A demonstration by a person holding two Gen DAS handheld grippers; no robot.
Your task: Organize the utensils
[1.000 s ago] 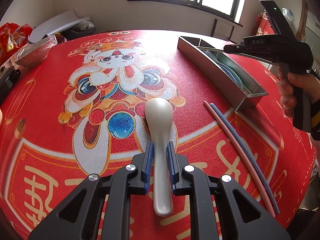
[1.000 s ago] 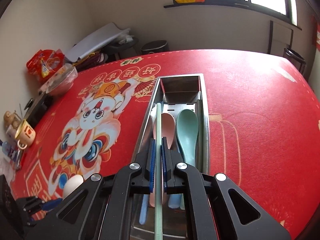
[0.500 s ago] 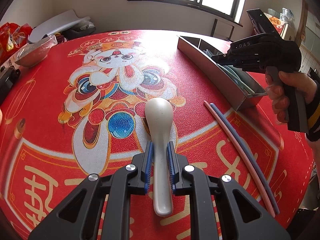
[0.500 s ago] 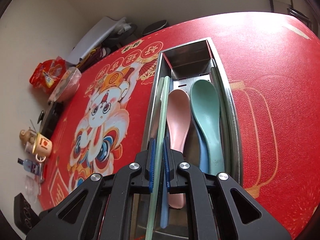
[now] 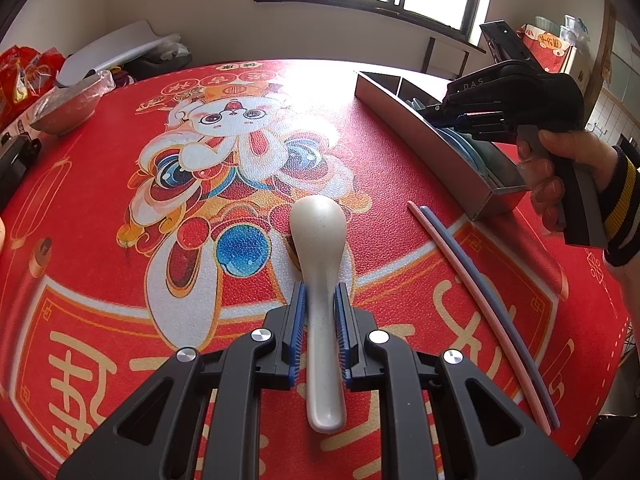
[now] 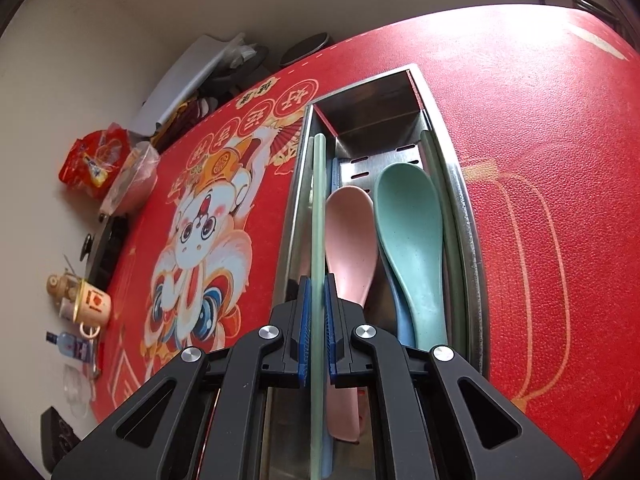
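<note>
Right gripper (image 6: 316, 332) pinches a green chopstick (image 6: 318, 216) mid-length, pads tight on both sides, over the left lane of the tray (image 6: 466, 216). Left gripper (image 5: 320, 332) sits w/ its pads just beside the neck of the white spoon (image 5: 320, 280) on the mat (image 5: 100, 240); slim gaps show each side, so prob. not clamped yet, jaws partly spread.

Risks: chopstick is long and thin, held at one spot only. If let go while tilted, the far tip could catch the tray's divider or ride up on the left wall and roll out. It may also land across the pink spoon (image 6: 350, 248) instead of beside it. Left side: closing on the spoon's rounded neck could squirt it fwd.

Axes: chopstick runs along the tray's length, far tip toward the divider end, roughly parallel w/ the walls. White spoon lies bowl away from the left gripper, handle toward it. Two more chopsticks (image 5: 480, 304), pink and blue, lie side by side on the mat near the tray's near end.
</note>
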